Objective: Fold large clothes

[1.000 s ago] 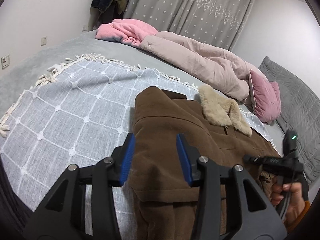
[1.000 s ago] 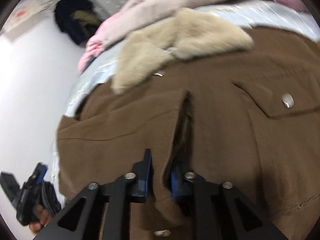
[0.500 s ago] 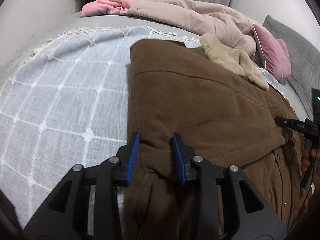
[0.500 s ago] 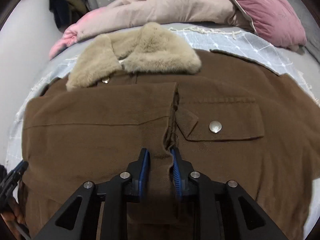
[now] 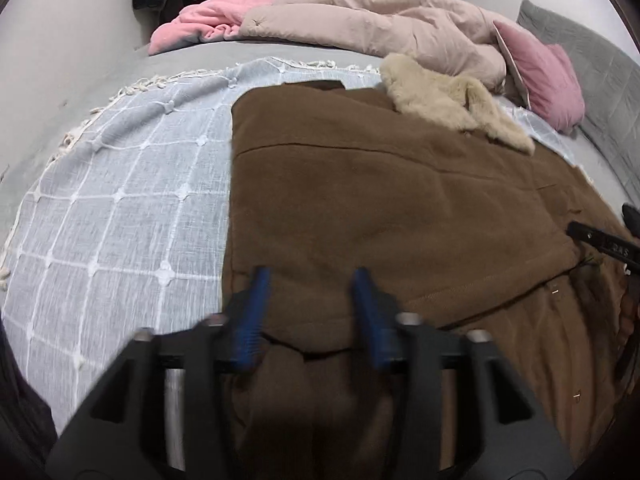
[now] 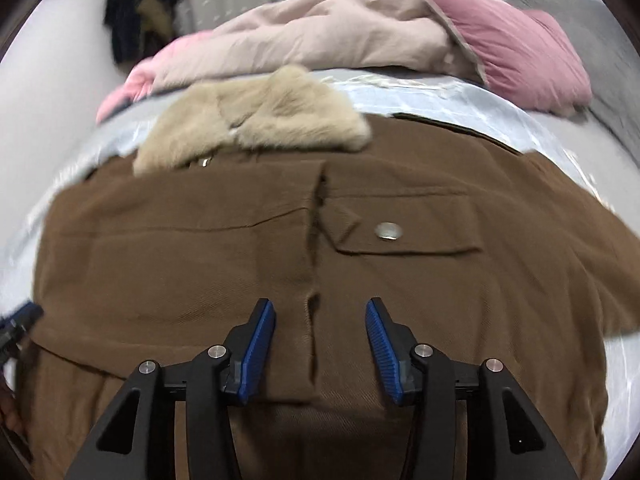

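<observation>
A brown coat (image 5: 380,200) with a beige fur collar (image 5: 448,100) lies spread on the bed, its left side folded over the front. My left gripper (image 5: 310,280) hovers over the folded panel's lower edge, jaws opening, the cloth lying under them and not pinched. In the right wrist view the same coat (image 6: 200,248) fills the frame, with the collar (image 6: 260,120) at the top and a snap pocket (image 6: 400,232) to the right. My right gripper (image 6: 320,312) straddles the folded panel's vertical edge, jaws opening, pads apart from the cloth.
A pale blue checked throw (image 5: 120,200) covers the grey bed under the coat. A pink-beige duvet (image 5: 380,20), a pink blanket (image 5: 208,20) and a pink pillow (image 5: 540,76) lie along the far side. Dark clothes (image 6: 136,24) hang at the wall.
Both grippers held the coat's folded panel, brought it down flat onto the coat front, and have now spread their jaws off the cloth.
</observation>
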Motion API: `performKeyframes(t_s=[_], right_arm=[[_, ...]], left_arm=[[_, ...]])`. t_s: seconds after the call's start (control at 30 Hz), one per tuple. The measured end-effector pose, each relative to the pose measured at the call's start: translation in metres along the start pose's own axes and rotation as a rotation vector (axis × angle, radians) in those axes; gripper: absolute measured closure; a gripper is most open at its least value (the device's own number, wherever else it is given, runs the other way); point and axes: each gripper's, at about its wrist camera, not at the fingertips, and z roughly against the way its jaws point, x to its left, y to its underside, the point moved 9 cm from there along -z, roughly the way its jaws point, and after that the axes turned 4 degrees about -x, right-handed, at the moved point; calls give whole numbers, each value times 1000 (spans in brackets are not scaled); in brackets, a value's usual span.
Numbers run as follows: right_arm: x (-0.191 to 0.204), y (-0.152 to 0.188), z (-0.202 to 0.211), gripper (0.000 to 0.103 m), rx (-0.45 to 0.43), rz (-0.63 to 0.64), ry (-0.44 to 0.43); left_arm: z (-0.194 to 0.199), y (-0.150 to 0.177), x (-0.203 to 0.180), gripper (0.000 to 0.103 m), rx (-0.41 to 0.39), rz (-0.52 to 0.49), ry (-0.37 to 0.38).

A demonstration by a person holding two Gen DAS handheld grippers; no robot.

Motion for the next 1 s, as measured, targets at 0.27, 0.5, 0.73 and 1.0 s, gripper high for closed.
performKeyframes(t_s=[0.27, 0.5, 0.73, 1.0], right_arm=[[-61, 4, 82, 34, -60, -143, -37], [-172, 16, 132, 26, -118, -329, 159], [-292, 42, 156, 26, -147, -600, 285], [-394, 58, 148, 26, -171, -836, 345]], left_arm=[[33, 17, -5, 16, 106, 170, 50], [72, 21, -27, 8, 45, 199, 53], [88, 4, -68, 8, 45, 130, 107], [91, 17, -90, 8, 79, 96, 138]])
